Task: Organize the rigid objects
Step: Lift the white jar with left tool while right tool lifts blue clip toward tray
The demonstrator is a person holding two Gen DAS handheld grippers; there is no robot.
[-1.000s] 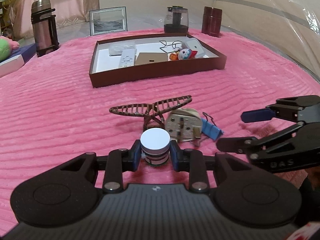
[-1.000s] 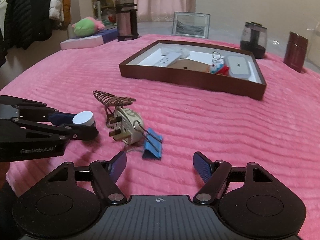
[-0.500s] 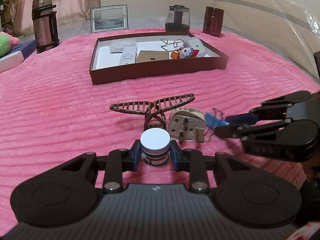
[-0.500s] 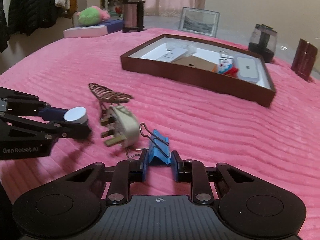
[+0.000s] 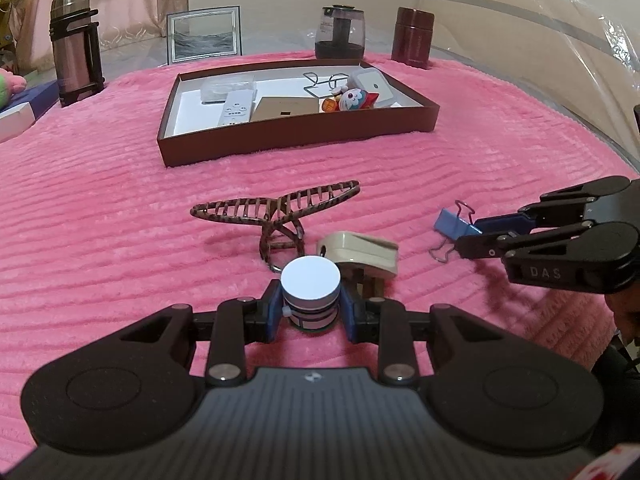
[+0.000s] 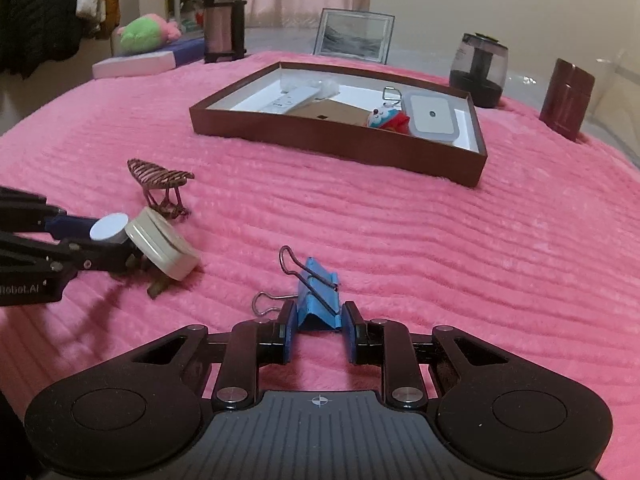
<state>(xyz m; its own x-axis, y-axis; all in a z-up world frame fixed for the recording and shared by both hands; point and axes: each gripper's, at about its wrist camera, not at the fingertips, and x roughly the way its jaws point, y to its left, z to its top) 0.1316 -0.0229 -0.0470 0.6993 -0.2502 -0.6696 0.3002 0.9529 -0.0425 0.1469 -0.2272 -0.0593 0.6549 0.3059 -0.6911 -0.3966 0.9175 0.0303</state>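
Binder clip (image 6: 318,297), blue, sits pinched in the right gripper (image 6: 318,336) at the near edge of the pink blanket (image 6: 400,240). Left gripper (image 5: 310,314) clamps a small white-capped jar (image 5: 310,286), the beige plug (image 5: 362,250) just beyond. Farther out stands the brown hair claw (image 5: 276,210), then the brown tray (image 5: 296,136) holding 1 remote (image 5: 236,109).

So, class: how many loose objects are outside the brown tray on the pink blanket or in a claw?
4: hair clip and plug on the blanket, white-lidded jar in the left claw, blue binder clip in the right claw.
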